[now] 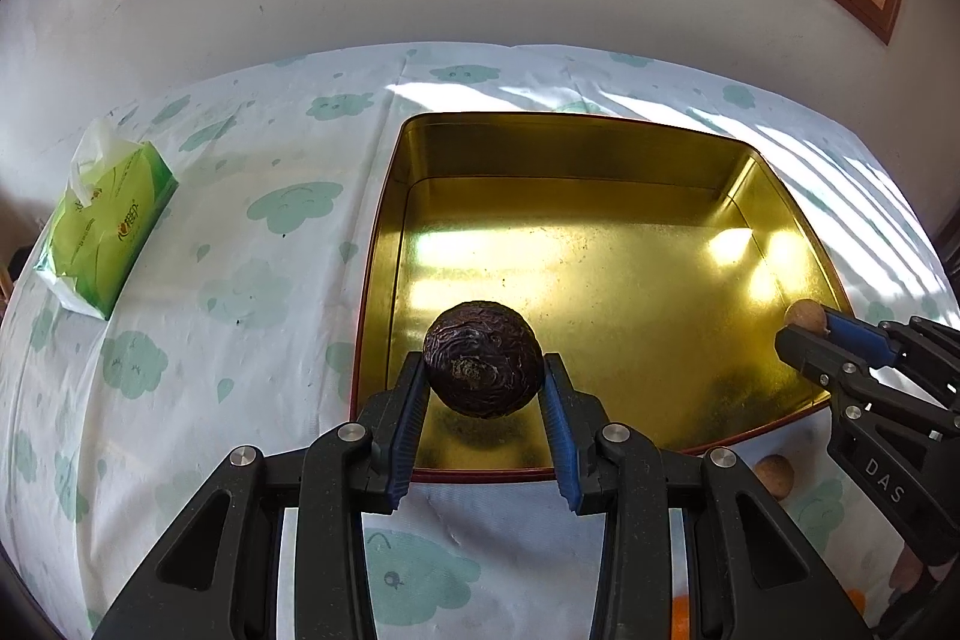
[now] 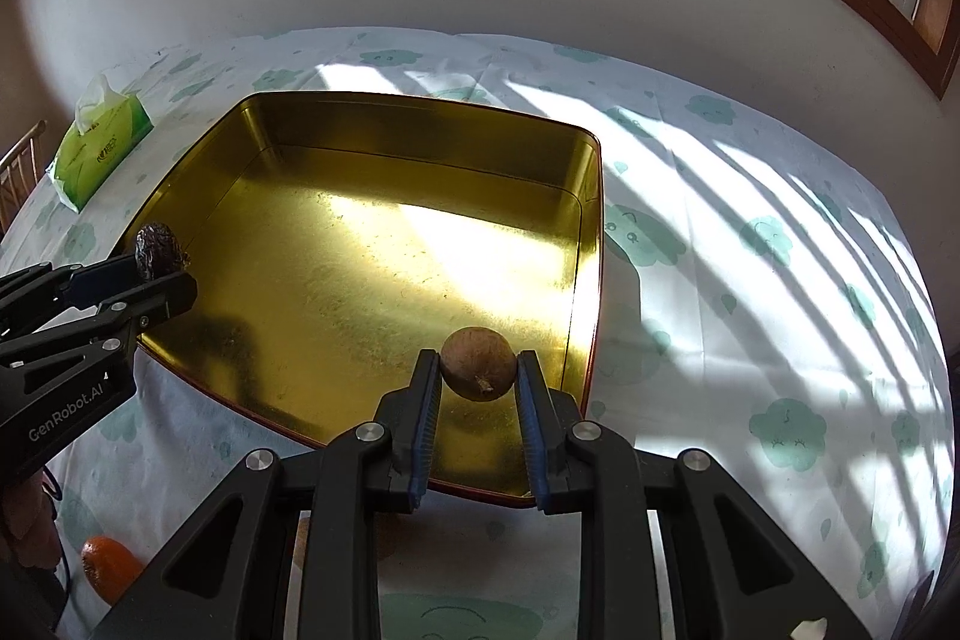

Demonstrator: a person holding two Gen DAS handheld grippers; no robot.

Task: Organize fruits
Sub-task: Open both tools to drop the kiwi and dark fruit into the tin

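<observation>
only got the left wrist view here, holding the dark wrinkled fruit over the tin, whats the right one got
Observer: The right gripper is shut on a small round tan fruit, held over the gold tin, near its right wall.
Operator: any fruit still outside the tin
Observer: Yes, an orange lies on the tablecloth, in front of the tin's near left side.
Operator: tin empty?
Observer: Nothing lies on its floor; both fruits are held.
</observation>
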